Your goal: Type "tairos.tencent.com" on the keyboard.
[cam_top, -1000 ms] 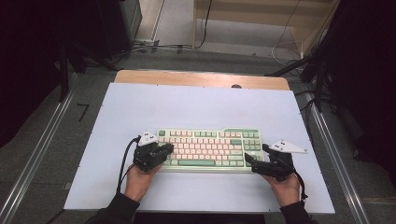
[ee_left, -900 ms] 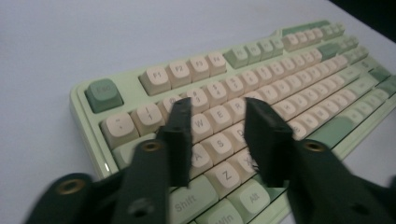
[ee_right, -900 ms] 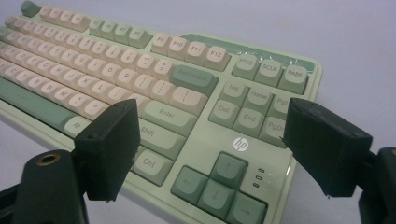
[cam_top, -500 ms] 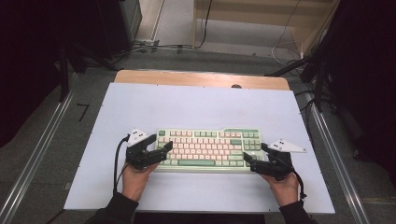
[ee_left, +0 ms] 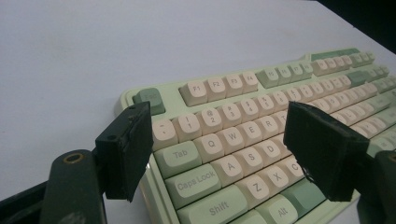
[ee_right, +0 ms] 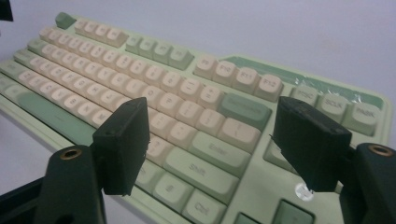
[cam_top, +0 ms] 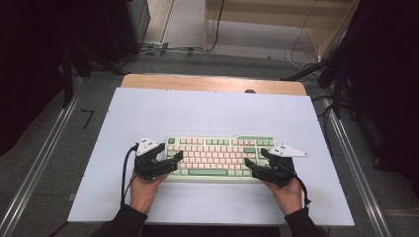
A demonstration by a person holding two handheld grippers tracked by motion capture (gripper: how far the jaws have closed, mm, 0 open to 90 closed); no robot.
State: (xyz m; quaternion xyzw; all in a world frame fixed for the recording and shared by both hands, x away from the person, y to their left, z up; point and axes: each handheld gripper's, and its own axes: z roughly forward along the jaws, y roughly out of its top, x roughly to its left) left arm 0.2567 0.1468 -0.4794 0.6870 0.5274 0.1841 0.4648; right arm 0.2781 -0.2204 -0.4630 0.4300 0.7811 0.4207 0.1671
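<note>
Since earlier frame: left gripper jaws just sprung apart, off keyboard's left end; right gripper slid slightly inward w/ jaws just narrowing a bit, nothing pinched. Pale green rectangular plastic keyboard w/ cream and green keycaps flat on white tabletop, near front edge, centred between both hands. Left gripper jaws released, straddling Tab/Caps Lock corner, pads not pressing. Right gripper jaws released over Enter/Shift end, pads clear of keys. Wooden edge strip along table's far side.
</note>
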